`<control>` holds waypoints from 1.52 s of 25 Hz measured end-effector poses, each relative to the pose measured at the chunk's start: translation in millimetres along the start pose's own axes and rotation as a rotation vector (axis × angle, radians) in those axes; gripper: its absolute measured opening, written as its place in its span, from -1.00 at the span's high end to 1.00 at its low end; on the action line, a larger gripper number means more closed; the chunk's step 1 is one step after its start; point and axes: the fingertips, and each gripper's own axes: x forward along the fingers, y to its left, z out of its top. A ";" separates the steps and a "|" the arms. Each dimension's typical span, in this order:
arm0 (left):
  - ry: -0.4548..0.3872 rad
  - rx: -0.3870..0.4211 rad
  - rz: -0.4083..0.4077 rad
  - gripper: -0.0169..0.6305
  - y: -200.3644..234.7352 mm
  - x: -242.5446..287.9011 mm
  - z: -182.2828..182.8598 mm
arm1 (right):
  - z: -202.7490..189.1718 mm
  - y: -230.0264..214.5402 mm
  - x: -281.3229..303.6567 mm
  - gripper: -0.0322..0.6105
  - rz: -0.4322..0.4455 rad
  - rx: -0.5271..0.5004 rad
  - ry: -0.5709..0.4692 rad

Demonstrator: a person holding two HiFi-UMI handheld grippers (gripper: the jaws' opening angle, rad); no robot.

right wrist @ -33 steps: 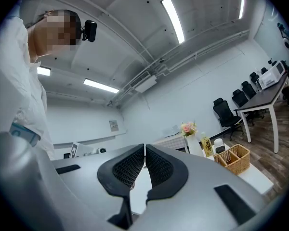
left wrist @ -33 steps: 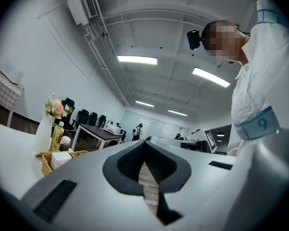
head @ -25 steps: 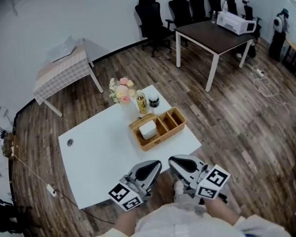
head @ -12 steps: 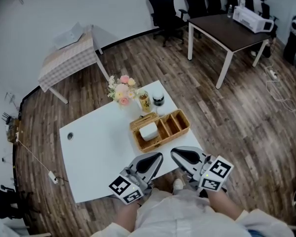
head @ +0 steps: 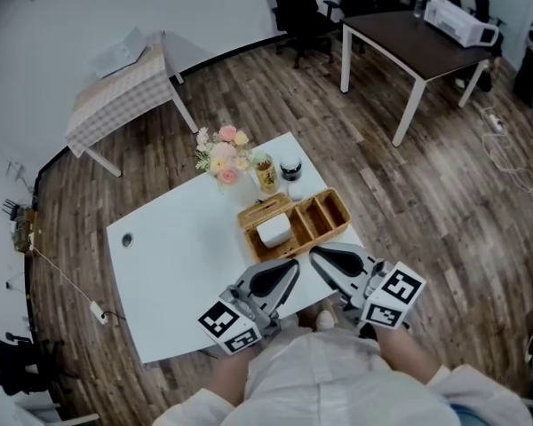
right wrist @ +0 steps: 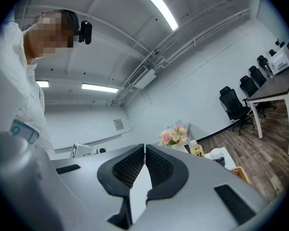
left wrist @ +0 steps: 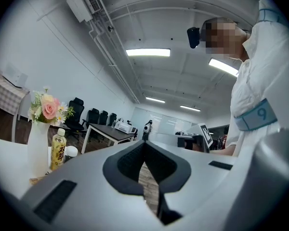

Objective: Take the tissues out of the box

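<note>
Nothing grabbed yet: left gripper [head: 289, 267] and right gripper [head: 316, 255] hover with fingers pressed together, empty. Next up, probably opening over the white tissues [head: 274, 230] in the woven wooden box [head: 325, 218].

Left gripper [left wrist: 144, 150] jaws together, vase [left wrist: 37, 148], bottle [left wrist: 58, 148]

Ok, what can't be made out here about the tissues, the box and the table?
- Tissues: head view, too small to show any loose sheet; both gripper views, hidden behind the claws' own bodies.
- Box: head view, contents of the right compartments too small to tell.
- Table: head view, part of the near edge covered by the left claw and right claw.
</note>
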 end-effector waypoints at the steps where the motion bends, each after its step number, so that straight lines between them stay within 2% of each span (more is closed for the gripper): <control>1: 0.002 -0.002 -0.004 0.94 2.4 -0.5 0.5 | 0.4 -0.7 2.6 0.79 -0.003 0.000 -0.002; 10: 0.017 -0.009 -0.021 0.94 23.8 -4.3 4.5 | -2.9 -8.0 15.5 0.79 -0.043 0.013 -0.004; 15: 0.053 0.053 0.011 0.94 37.2 -5.8 4.3 | -3.0 -11.4 18.6 0.79 -0.056 0.016 -0.008; 21: 0.079 0.076 0.021 0.93 46.7 -7.2 5.0 | -4.7 -9.3 20.9 0.79 -0.062 0.021 -0.007; 29: 0.126 0.091 0.039 0.63 64.4 -6.1 0.3 | -8.3 -10.9 22.6 0.79 -0.073 0.022 -0.011; 38: 0.172 0.140 0.029 0.43 78.3 3.4 -3.0 | -8.0 -15.7 21.8 0.79 -0.085 0.025 -0.016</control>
